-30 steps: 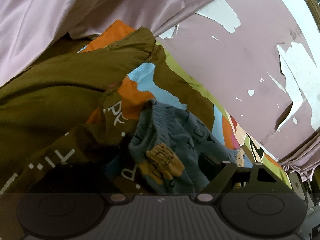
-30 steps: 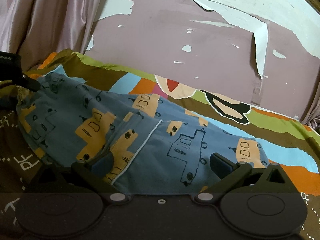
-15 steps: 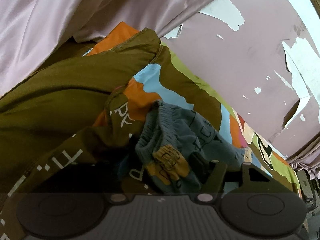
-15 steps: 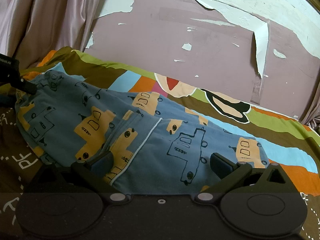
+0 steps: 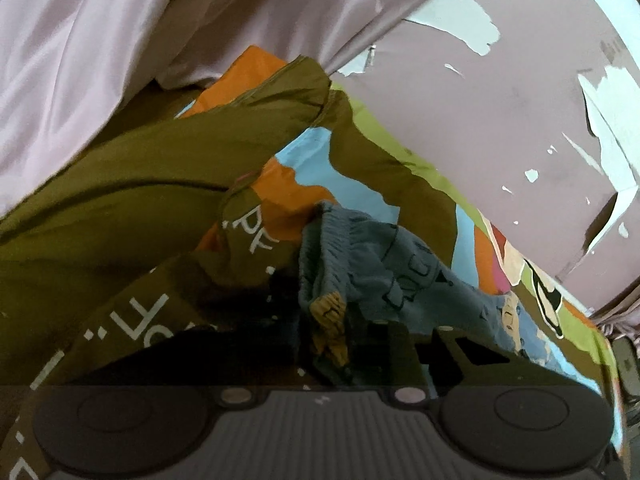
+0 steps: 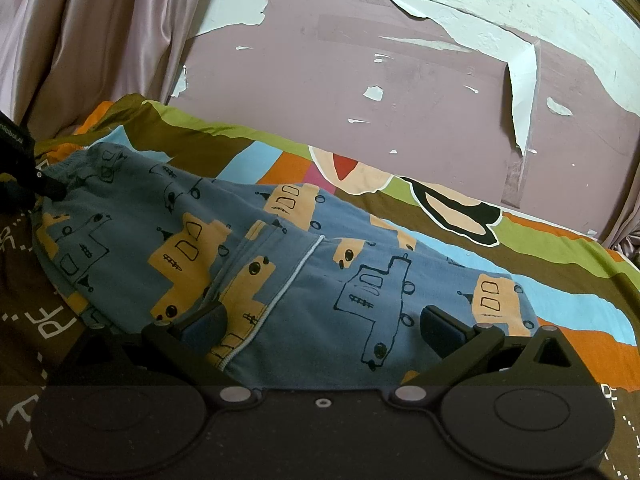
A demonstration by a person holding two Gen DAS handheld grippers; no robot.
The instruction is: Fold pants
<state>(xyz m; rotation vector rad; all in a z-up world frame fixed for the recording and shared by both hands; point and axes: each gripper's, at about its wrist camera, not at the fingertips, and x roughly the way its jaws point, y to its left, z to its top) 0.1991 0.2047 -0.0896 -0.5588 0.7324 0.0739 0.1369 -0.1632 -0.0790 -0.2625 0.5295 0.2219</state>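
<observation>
Left hand-held gripper (image 5: 344, 344) closing on pants (image 6: 280, 264) waistband, bedsheet (image 6: 560, 240), curtain (image 5: 100, 60) behind

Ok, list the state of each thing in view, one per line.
pants: spread flat, unfolded, waistband bunched at left gripper.
left gripper: jaws just closing, pinching the waistband.
right gripper: open, over the pants' near edge.
bedsheet: spread under pants.
wall paint: peeling.

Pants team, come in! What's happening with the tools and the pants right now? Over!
Left tool just closing on the waistband. Right tool open, pants between its fingers, not pinched. Pants flat on the bedsheet. Nothing in the way.
</observation>
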